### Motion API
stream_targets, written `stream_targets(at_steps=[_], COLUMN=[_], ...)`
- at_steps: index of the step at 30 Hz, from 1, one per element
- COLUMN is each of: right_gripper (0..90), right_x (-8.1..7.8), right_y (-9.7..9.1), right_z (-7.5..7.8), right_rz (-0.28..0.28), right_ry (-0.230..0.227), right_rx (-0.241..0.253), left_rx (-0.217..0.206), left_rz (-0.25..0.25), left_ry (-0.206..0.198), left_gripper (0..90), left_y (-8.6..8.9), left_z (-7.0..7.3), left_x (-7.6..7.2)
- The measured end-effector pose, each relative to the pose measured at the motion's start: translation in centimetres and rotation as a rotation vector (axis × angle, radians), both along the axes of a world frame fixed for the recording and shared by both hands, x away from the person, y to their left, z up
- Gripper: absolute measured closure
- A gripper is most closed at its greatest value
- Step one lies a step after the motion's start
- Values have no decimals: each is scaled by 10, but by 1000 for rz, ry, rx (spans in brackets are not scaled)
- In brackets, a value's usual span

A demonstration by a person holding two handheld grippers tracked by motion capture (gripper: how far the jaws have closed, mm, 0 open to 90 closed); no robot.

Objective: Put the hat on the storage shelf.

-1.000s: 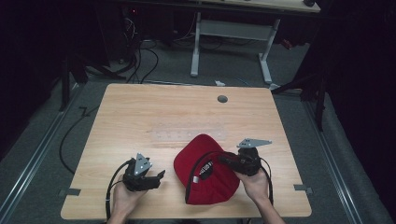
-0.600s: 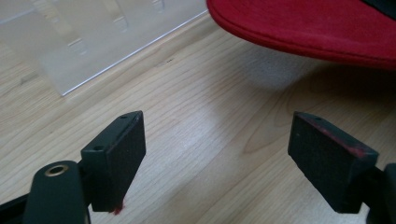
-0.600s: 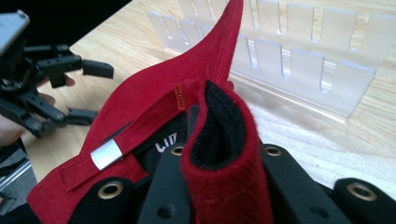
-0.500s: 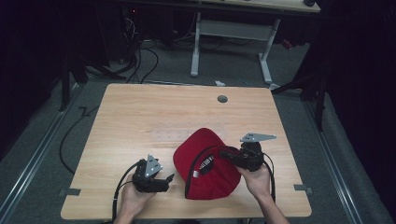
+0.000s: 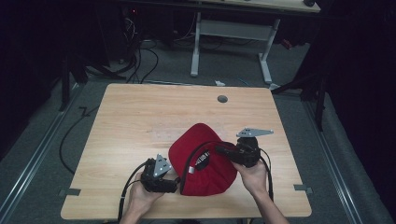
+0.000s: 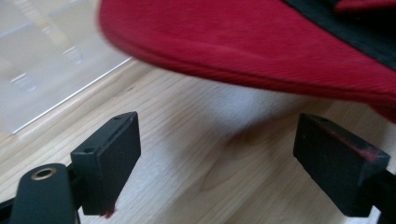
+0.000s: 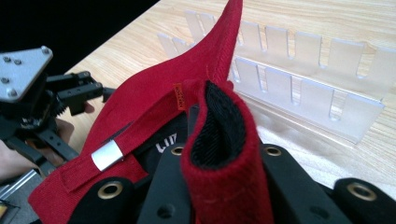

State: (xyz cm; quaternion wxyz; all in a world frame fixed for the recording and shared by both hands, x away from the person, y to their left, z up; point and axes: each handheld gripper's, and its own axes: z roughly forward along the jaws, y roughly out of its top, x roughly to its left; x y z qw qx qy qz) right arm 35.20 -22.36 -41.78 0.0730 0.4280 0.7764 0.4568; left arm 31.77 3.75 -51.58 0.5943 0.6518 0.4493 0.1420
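A pale wooden table [image 5: 140, 121] stands in a dark room, with cables on the grey floor at the upper left of the high view. A red cap [image 5: 201, 163] sits low and right of centre in that view, inside up, raised at its right side. The right gripper [image 5: 223, 151] is clamped on the cap's folded rim, red cloth pinched between its jaws. The left gripper [image 5: 173, 185], at the cap's lower left edge, has just been opening its jaws; they stand wide apart over bare wood, the cap's brim just beyond them. A clear slotted rack [image 7: 308, 74] lies behind the cap.
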Motion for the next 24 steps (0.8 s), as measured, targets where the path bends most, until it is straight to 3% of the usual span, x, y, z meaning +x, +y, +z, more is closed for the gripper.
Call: stream_targets(at_steps=[4,13,24], right_gripper=[828,827,825], right_x=[1,1,0], right_y=[0,0,3], right_z=[0,-5,-7], right_rz=[-10,-33,-35], right_ry=[4,24,73], right_rx=[-2,-68,-113], left_rx=[-10,-35,-7], left_rz=[-7,-2,-15], left_ry=[-15,-48,-95], left_gripper=[152,141,132], left_y=[-3,-3,-1], left_z=[5,12,22], left_x=[-3,-7,-12])
